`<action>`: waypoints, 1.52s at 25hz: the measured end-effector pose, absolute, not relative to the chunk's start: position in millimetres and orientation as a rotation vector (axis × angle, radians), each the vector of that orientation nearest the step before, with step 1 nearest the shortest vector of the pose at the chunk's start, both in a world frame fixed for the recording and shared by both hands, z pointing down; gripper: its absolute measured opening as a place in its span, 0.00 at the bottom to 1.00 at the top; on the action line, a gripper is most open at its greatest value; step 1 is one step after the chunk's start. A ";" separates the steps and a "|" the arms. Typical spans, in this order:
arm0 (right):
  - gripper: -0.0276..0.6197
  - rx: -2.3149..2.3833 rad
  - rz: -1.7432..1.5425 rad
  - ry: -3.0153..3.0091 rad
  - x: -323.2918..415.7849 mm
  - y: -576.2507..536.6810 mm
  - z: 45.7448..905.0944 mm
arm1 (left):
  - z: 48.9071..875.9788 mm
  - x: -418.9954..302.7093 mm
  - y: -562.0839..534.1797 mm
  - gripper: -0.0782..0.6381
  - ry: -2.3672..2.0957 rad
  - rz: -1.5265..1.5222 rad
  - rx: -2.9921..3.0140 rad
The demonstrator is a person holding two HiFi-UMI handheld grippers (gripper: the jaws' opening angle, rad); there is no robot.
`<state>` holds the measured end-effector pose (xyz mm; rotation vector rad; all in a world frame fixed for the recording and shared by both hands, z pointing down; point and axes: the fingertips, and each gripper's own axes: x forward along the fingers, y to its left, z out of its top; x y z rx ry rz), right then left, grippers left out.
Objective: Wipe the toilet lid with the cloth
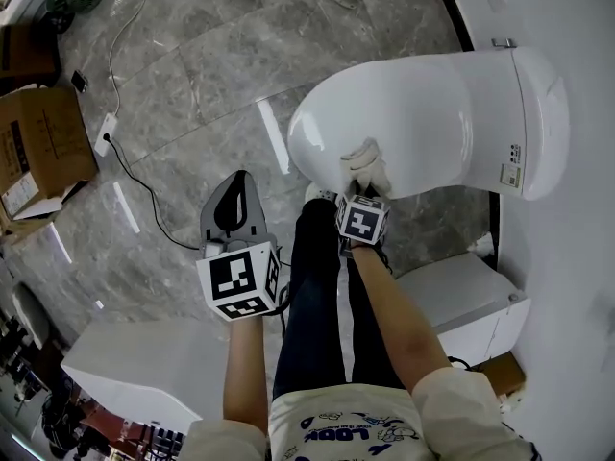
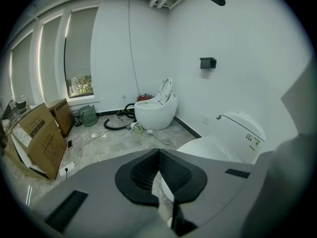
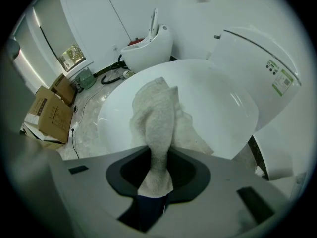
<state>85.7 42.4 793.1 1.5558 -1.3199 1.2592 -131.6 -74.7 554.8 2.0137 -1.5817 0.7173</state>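
Observation:
The white toilet's closed lid [image 1: 404, 128] fills the right centre of the head view. A pale, crumpled cloth [image 1: 366, 161] lies on the lid's front edge, and my right gripper [image 1: 362, 188] is shut on it. In the right gripper view the cloth [image 3: 156, 115] runs up from between the jaws and spreads over the glossy lid [image 3: 223, 100]. My left gripper [image 1: 233, 209] hangs over the floor to the left of the toilet, apart from it. Its jaws are pressed together with nothing between them, as the left gripper view shows [image 2: 159, 157].
Cardboard boxes [image 1: 38, 147] stand at the left, with a power strip and cable [image 1: 106, 134] on the marble floor. White boxes sit at the lower left [image 1: 144, 368] and lower right [image 1: 466, 301]. A second toilet [image 2: 156, 108] stands by the far wall. The person's legs [image 1: 317, 296] are between the grippers.

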 end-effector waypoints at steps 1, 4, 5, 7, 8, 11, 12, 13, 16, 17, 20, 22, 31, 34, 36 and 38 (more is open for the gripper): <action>0.18 1.553 1.255 -1.322 83.1 40.9 792.6 | 555.6 -134.0 -73.2 0.11 -1.587 0.716 2.007; 0.18 1.528 1.253 -1.336 70.0 37.5 792.5 | 557.6 -141.7 -69.0 0.11 -1.599 0.710 1.990; 0.18 1.511 1.250 -1.346 64.4 36.7 792.7 | 557.9 -144.1 -67.8 0.11 -1.601 0.708 1.986; 0.18 1.471 1.245 -1.381 52.1 35.1 793.9 | 558.2 -148.4 -65.5 0.11 -1.606 0.705 1.980; 0.18 1.449 1.242 -1.404 45.5 33.9 794.6 | 558.5 -150.5 -64.3 0.11 -1.609 0.704 1.976; 0.18 1.388 1.229 -1.456 29.0 31.3 796.9 | 560.2 -156.7 -59.6 0.11 -1.622 0.703 1.960; 0.18 1.372 1.224 -1.464 24.9 30.9 797.5 | 560.5 -159.1 -58.2 0.11 -1.627 0.703 1.953; 0.18 1.357 1.220 -1.471 21.1 30.4 798.1 | 560.6 -161.7 -57.0 0.11 -1.633 0.703 1.947; 0.18 1.295 1.175 -1.510 8.4 27.4 798.7 | 560.7 -169.6 -54.3 0.11 -1.648 0.702 1.930; 0.18 1.269 1.144 -1.524 4.6 26.4 799.0 | 560.7 -171.9 -53.5 0.11 -1.652 0.701 1.925; 0.18 1.228 1.083 -1.535 -5.0 23.7 800.4 | 561.6 -180.8 -51.3 0.11 -1.666 0.704 1.912; 0.18 1.211 1.076 -1.545 -12.6 21.9 801.4 | 563.4 -187.3 -49.6 0.11 -1.675 0.706 1.899; 0.18 1.131 1.012 -1.572 -24.3 17.2 804.2 | 567.3 -192.9 -49.3 0.11 -1.686 0.694 1.880; 0.18 1.132 1.030 -1.570 -24.5 16.7 804.1 | 565.9 -192.3 -49.5 0.11 -1.687 0.689 1.879; 0.18 1.139 1.049 -1.576 -24.6 16.5 802.7 | 563.4 -192.8 -50.2 0.11 -1.689 0.686 1.880; 0.18 1.140 1.062 -1.587 -24.9 16.4 800.5 | 560.2 -194.5 -51.3 0.11 -1.693 0.684 1.879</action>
